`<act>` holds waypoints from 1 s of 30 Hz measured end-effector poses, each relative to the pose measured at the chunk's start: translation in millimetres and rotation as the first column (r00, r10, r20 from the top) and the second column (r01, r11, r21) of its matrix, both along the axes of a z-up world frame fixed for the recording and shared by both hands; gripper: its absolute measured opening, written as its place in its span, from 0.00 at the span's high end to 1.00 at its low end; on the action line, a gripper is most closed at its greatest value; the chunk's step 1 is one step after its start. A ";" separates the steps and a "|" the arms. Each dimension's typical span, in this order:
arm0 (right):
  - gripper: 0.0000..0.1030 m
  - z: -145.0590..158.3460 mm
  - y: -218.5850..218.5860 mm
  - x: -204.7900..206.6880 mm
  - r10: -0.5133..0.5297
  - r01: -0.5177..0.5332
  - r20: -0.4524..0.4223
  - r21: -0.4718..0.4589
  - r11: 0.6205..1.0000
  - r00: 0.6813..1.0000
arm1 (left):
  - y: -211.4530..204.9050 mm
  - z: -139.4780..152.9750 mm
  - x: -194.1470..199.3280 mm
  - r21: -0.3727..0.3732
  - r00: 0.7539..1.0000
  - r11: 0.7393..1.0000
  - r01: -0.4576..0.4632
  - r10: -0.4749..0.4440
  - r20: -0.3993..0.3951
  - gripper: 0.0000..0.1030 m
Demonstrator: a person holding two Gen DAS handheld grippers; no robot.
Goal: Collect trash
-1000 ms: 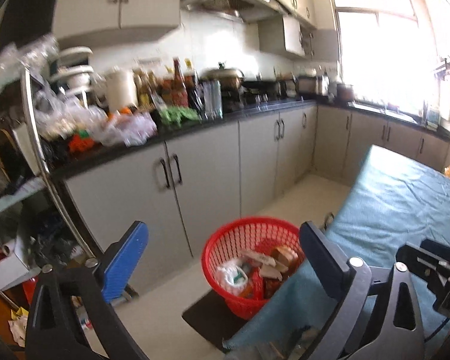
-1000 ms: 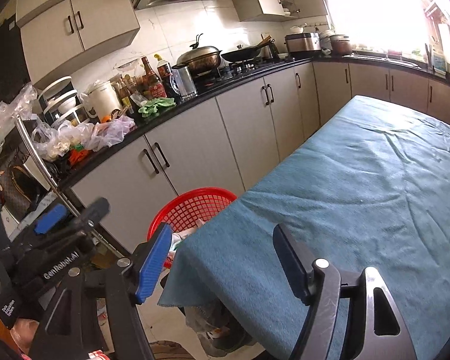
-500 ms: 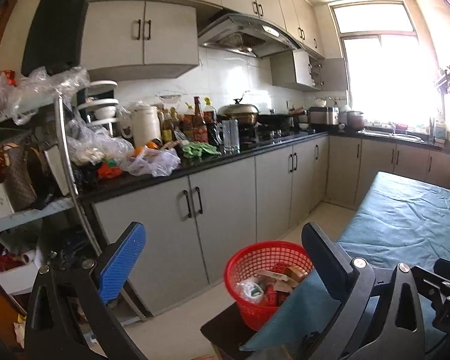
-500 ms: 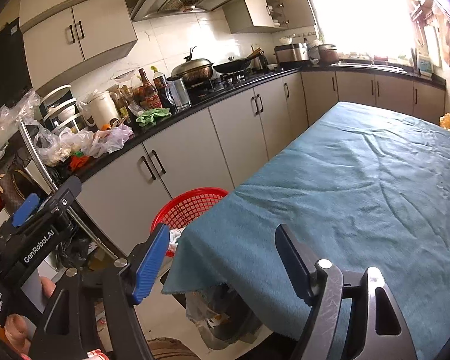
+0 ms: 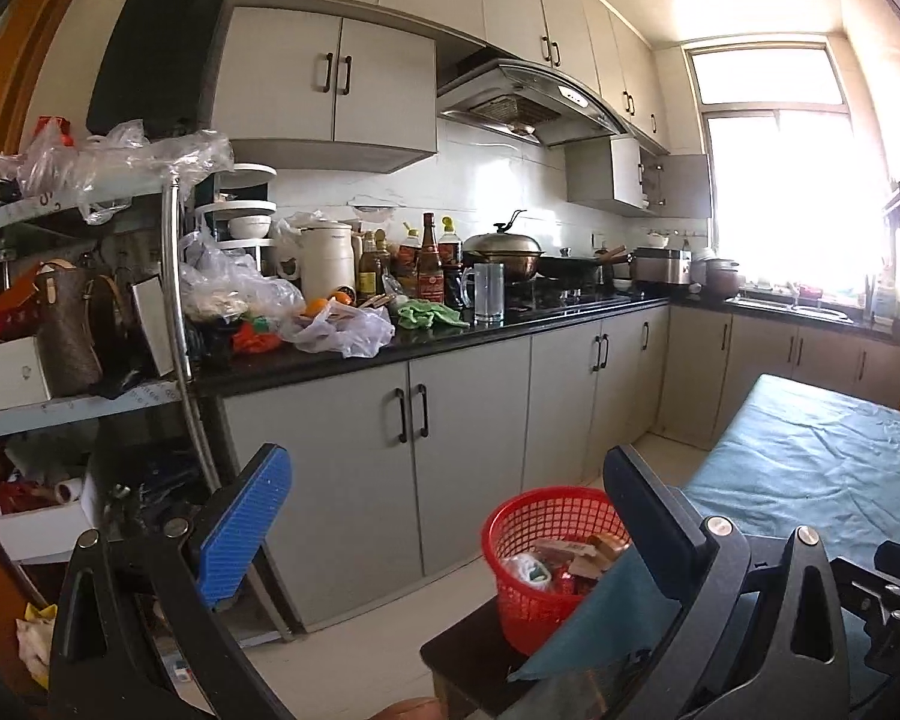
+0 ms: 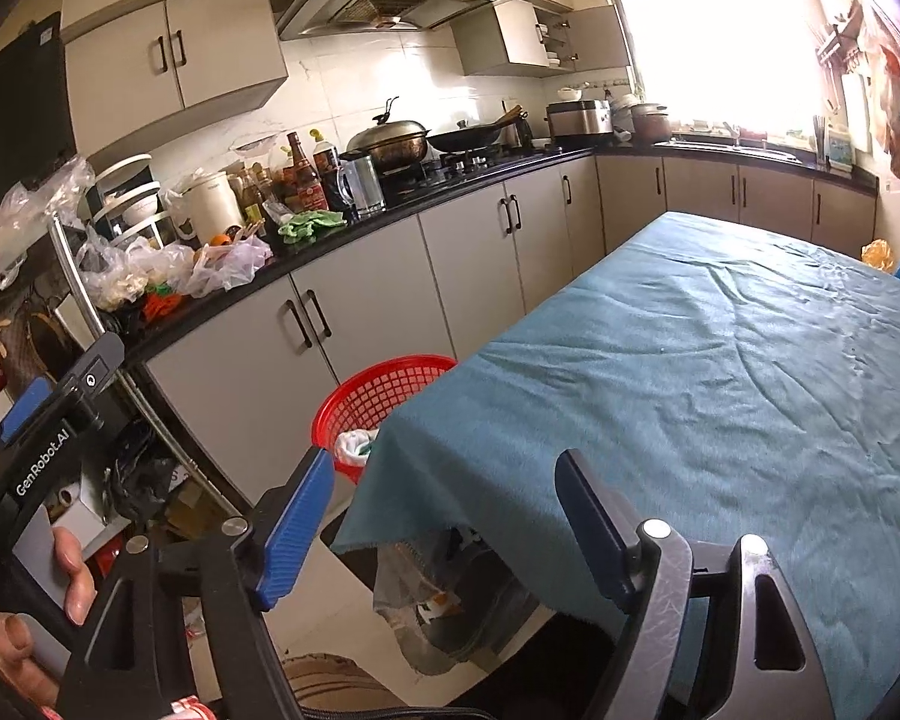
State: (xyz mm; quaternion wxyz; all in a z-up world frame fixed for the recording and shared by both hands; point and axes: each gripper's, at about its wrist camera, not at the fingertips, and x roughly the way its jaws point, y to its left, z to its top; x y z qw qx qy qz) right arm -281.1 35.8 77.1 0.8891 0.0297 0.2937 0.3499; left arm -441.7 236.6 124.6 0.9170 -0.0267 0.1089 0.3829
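Well, trash-filled red mesh basket [image 5: 531, 546]

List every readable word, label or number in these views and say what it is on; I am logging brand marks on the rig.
"GenRobot.AI": white letters on the black body of the left gripper, seen in the right wrist view.
Bottle labels on the counter: too small to read.
White print lower on the same gripper body, at the picture's left edge: cut off and blurred.
Nothing else is legible.
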 end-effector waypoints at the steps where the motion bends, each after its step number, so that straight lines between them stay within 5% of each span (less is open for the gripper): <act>1: 0.20 -1.6 -0.7 -3.3 0.001 -0.001 0.001 -0.002 1.000 1.000 | -1.1 -1.9 -1.2 0.006 1.000 1.000 -0.004 0.004 -0.010 0.00; 5: 0.20 -7.8 -3.6 -10.2 0.007 -0.007 0.002 -0.020 1.000 1.000 | -8.6 -14.9 -2.6 0.012 0.998 1.000 -0.014 0.015 -0.054 0.00; 21: 0.19 -24.4 -31.6 -22.0 -0.039 0.039 0.001 -0.040 0.998 0.999 | -16.6 -66.1 8.5 -0.157 0.974 0.987 -0.031 -0.005 -0.225 0.00; 30: 0.19 -40.5 -21.9 -18.8 -0.039 0.036 -0.033 -0.081 0.996 0.999 | -19.6 -95.2 16.7 -0.233 0.947 0.973 0.009 -0.083 -0.311 0.00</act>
